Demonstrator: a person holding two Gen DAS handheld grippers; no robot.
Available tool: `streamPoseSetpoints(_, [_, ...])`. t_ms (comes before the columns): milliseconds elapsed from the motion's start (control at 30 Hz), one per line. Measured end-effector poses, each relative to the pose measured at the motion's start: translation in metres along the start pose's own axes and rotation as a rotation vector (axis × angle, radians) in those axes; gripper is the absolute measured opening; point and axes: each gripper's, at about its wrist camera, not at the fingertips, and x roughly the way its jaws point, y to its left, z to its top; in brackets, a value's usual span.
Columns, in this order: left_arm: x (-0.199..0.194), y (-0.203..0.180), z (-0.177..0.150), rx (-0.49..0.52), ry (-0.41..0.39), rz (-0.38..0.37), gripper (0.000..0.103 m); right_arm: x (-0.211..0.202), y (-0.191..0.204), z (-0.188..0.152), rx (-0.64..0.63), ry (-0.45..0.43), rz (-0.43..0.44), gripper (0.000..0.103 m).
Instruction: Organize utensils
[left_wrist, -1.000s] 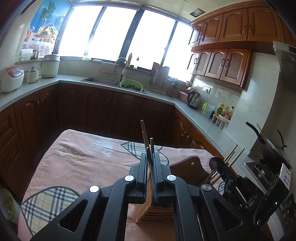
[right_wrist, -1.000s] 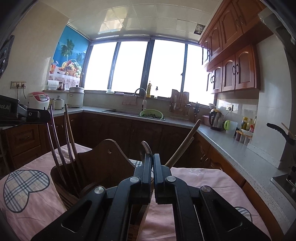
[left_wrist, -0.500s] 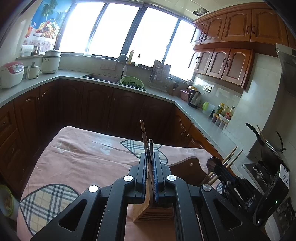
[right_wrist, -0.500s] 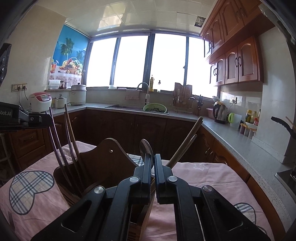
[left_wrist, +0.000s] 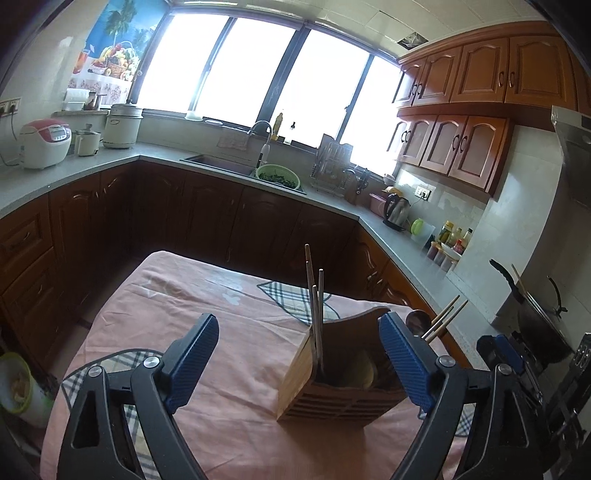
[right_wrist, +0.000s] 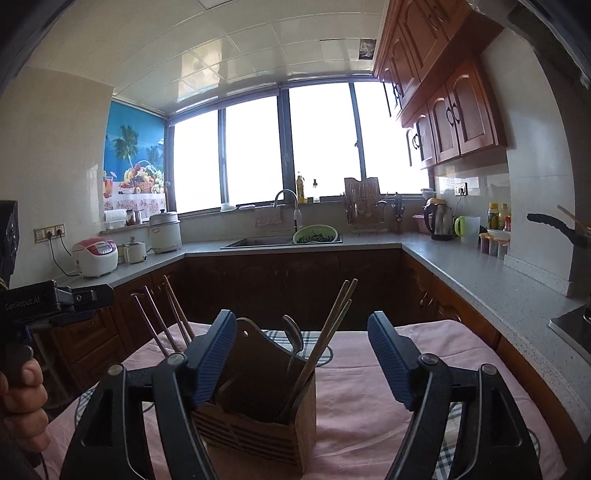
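A wooden utensil holder (left_wrist: 332, 391) stands on the pink tablecloth (left_wrist: 207, 306); it also shows in the right wrist view (right_wrist: 255, 417). Dark chopsticks (left_wrist: 316, 314) stand upright in its left compartment. A spoon (right_wrist: 295, 339) and wooden chopsticks (right_wrist: 328, 332) stand in its right compartment. My left gripper (left_wrist: 295, 354) is open and empty, just above and behind the holder. My right gripper (right_wrist: 301, 354) is open and empty, its fingers either side of the holder. The left gripper's body (right_wrist: 48, 306) shows at the left of the right wrist view.
The table stands in a kitchen with dark cabinets and a grey counter (left_wrist: 332, 206) behind it. A wok (left_wrist: 535, 314) and stove sit at the right. A small bin (left_wrist: 18, 387) sits on the floor at the left.
Both grippers have opened wide. The left one let go of the dark chopsticks, the right one let go of the spoon. Both have pulled back and up a little.
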Motion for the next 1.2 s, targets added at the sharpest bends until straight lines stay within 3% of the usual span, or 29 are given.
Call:
streamPoseSetpoints(100, [-0.018, 0.005, -0.014, -0.028, 0.029, 0.005, 0.098, -0.016, -0.016, -0.005, 0.099, 0.026, 0.025, 0.093])
streamPoseSetpoints(300, [-0.051, 0.016, -0.044, -0.073, 0.109, 0.027, 0.099, -0.041, -0.037, -0.029, 0.297, 0.120, 0.084, 0.093])
streamPoseSetpoints(633, [-0.100, 0.020, -0.071, -0.119, 0.191, 0.042, 0.099, -0.086, -0.030, -0.060, 0.385, 0.207, 0.150, 0.097])
streamPoseSetpoints(967, [-0.155, 0.008, -0.104, -0.044, 0.206, 0.077, 0.099, -0.134, -0.001, -0.084, 0.293, 0.251, 0.159, 0.097])
streamPoseSetpoints(1200, [-0.213, -0.008, -0.113, 0.057, 0.107, 0.136, 0.100, -0.174, 0.013, -0.077, 0.194, 0.213, 0.143, 0.100])
